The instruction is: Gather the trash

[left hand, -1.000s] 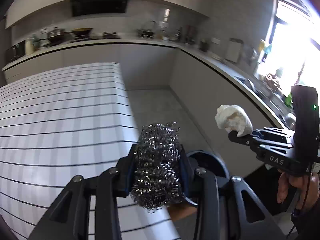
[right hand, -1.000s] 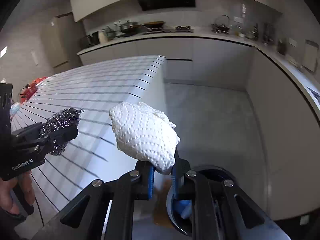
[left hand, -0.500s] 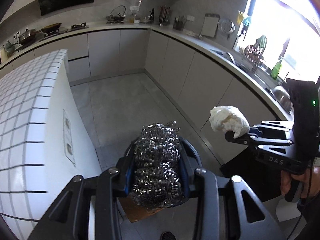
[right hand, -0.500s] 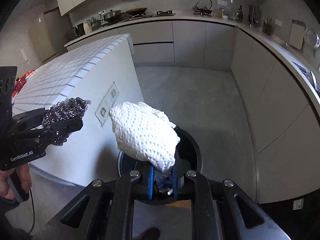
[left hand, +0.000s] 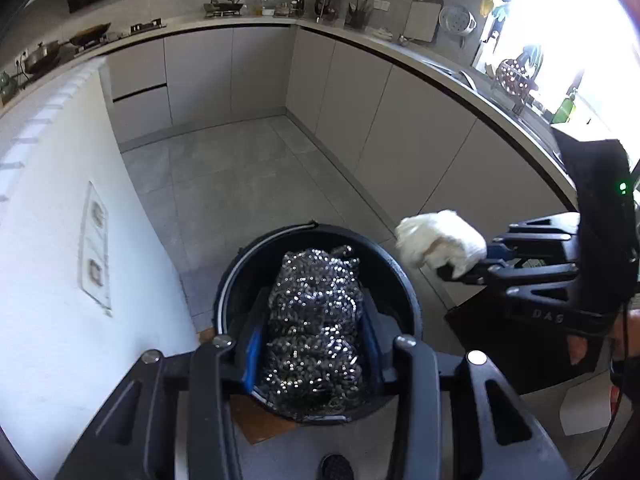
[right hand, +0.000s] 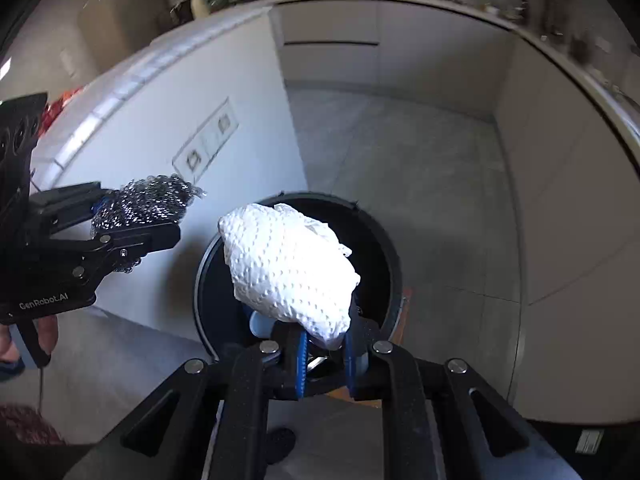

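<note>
My left gripper (left hand: 310, 344) is shut on a steel wool scrubber (left hand: 316, 316) and holds it over the open black trash bin (left hand: 404, 280) on the floor. My right gripper (right hand: 325, 342) is shut on a crumpled white paper towel (right hand: 288, 268) and holds it above the same bin (right hand: 380, 240). In the left wrist view the right gripper (left hand: 464, 270) with the towel (left hand: 440, 242) is just right of the bin rim. In the right wrist view the left gripper (right hand: 168, 232) with the scrubber (right hand: 140, 208) is left of the bin.
The white island wall (left hand: 60, 260) with two sockets stands close on the left of the bin. Grey cabinets (left hand: 400, 128) run along the right and back. A brown mat (left hand: 260, 420) lies under the bin. Grey tiled floor (left hand: 232, 176) stretches beyond.
Both grippers have swung off the tiled island top and down toward the floor. The bin has come under both, and each load is still held.
</note>
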Motion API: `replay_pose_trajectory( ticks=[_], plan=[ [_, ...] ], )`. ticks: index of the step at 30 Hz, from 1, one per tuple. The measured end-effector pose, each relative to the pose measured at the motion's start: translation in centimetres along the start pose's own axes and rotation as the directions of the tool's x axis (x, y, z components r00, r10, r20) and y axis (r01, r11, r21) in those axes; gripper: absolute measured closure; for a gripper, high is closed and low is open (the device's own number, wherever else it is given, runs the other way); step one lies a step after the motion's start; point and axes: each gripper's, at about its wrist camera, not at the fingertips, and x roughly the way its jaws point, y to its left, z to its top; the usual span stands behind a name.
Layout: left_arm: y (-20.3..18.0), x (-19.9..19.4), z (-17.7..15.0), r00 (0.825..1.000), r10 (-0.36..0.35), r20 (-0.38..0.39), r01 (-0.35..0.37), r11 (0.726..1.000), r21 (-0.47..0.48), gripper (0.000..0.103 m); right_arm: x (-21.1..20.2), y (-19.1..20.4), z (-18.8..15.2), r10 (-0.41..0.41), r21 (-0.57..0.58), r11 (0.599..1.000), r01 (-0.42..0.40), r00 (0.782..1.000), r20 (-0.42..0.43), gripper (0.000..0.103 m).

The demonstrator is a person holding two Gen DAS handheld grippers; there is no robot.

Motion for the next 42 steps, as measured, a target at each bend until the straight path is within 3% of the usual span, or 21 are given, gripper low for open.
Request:
replay_pose_trajectory(
  ticks=[1,2,3,4,5,9,18,29,35,42],
  plan=[
    [0.1,0.6,-0.2,1.000,-0.007,0.006,0.007,1.000,-0.002,0.045,1.0,0.0,0.1,0.003,-0.029,1.000,-0.003,1.000,-0.003,0.087],
    [0.5,1.6,-0.6,1.000,0.012,-0.008,-0.012,1.000,-0.023,0.016,1.9,0.2,0.3,0.006,-0.066,0.998,-0.006,1.000,0.005,0.077],
    [0.9,2.3,-0.9,1.000,0.020,-0.016,-0.020,0.999,-0.048,0.007,2.9,0.4,0.3,0.006,-0.099,0.995,-0.005,1.000,0.016,0.060],
    [1.1,2.8,-1.4,1.000,0.023,-0.021,-0.024,0.998,-0.057,0.007,4.3,0.5,0.2,-0.016,-0.125,0.992,0.016,1.000,0.000,0.015],
    [1.2,3.3,-1.8,0.998,0.030,-0.048,-0.032,0.998,-0.057,0.007,5.4,0.4,0.0,-0.035,-0.147,0.989,0.031,0.999,-0.028,0.000],
    [1.8,3.4,-2.9,0.990,0.102,-0.093,-0.109,0.991,-0.074,0.007,6.5,0.1,-0.6,-0.076,-0.164,0.984,0.068,0.996,-0.043,0.000],
    [1.9,0.2,-2.9,0.974,0.223,-0.032,-0.225,0.965,-0.138,0.007,4.6,-0.8,-0.7,-0.143,-0.038,0.989,0.144,0.990,0.008,0.000],
    [1.2,-2.4,-2.3,0.967,0.255,0.001,-0.251,0.954,-0.164,0.004,2.0,0.3,-0.2,-0.206,0.142,0.970,0.199,0.978,0.034,0.000],
    [0.5,-4.9,-2.4,0.950,0.310,0.021,-0.302,0.939,-0.165,0.004,-1.4,1.2,-0.4,-0.237,0.171,0.959,0.226,0.970,0.049,0.000],
    [-0.1,-8.5,-2.7,0.942,0.329,0.059,-0.313,0.930,-0.193,0.003,-5.2,3.0,-0.5,-0.245,0.172,0.958,0.229,0.967,0.076,0.000]
  ],
)
